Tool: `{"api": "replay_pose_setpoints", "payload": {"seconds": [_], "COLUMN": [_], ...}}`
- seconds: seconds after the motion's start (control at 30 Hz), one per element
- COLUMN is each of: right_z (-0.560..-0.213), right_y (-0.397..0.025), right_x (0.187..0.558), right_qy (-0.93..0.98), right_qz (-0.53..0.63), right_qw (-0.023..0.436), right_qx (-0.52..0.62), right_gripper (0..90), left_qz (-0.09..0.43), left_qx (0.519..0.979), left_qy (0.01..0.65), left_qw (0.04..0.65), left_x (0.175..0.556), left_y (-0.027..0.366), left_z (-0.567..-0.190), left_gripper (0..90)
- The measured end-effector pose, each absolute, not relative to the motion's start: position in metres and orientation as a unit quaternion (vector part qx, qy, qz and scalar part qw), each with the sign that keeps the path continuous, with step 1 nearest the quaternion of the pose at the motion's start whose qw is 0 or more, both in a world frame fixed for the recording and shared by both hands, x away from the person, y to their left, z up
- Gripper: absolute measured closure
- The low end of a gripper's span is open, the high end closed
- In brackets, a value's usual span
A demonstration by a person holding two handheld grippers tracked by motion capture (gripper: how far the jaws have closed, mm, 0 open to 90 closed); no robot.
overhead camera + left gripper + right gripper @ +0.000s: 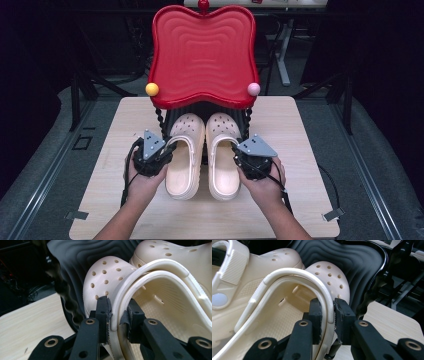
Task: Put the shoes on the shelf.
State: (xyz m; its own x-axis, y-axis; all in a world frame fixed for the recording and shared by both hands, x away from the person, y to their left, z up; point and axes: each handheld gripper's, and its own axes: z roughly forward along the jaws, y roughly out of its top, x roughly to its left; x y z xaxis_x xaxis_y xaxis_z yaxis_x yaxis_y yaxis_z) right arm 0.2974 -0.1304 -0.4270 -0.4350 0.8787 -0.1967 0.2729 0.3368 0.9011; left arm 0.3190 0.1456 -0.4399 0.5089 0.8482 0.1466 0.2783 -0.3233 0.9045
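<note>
Two cream clogs lie side by side on the wooden table, toes tucked under a red tiered rack. My left gripper is shut on the outer side wall of the left clog; in the left gripper view its jaws pinch the left clog's rim and my left gripper holds it between the pads. My right gripper is shut on the outer rim of the right clog; the right gripper view shows my right gripper clamping that clog's rim.
The red rack's top tray overhangs the clogs' toes, with a yellow ball and a pink ball at its front corners and twisted black posts beside the shoes. A black lower shelf sits behind the toes.
</note>
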Motion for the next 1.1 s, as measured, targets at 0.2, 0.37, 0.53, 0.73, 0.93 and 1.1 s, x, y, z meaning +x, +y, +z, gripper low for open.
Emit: {"api": "replay_pose_setpoints", "payload": {"seconds": [0.2,0.37,0.53,0.73,0.93,1.1], "right_z": [-0.429,-0.433,-0.434,-0.433,-0.432,-0.434], "right_y": [-0.127,-0.125,-0.121,-0.111,-0.11,-0.112], "right_x": [0.312,0.325,0.335,0.346,0.35,0.349], "right_qy": [0.731,0.729,0.719,0.716,0.711,0.715], "right_qz": [0.419,0.42,0.428,0.421,0.429,0.439], "right_qw": [0.359,0.357,0.363,0.381,0.371,0.358], "right_qx": [0.402,0.405,0.41,0.407,0.415,0.409], "right_gripper": [76.4,76.0,75.7,75.2,72.4,68.8], "left_qz": [0.329,0.343,0.348,0.358,0.347,0.337], "left_qx": [0.746,0.748,0.735,0.73,0.724,0.719], "left_qy": [0.376,0.367,0.376,0.378,0.38,0.381], "left_qw": [0.44,0.434,0.444,0.443,0.459,0.474], "left_x": [0.337,0.348,0.357,0.366,0.368,0.366], "left_y": [0.134,0.127,0.125,0.124,0.127,0.128], "left_z": [-0.439,-0.439,-0.438,-0.438,-0.438,-0.438], "left_gripper": [75.3,74.1,72.8,72.1,69.5,63.8]}}
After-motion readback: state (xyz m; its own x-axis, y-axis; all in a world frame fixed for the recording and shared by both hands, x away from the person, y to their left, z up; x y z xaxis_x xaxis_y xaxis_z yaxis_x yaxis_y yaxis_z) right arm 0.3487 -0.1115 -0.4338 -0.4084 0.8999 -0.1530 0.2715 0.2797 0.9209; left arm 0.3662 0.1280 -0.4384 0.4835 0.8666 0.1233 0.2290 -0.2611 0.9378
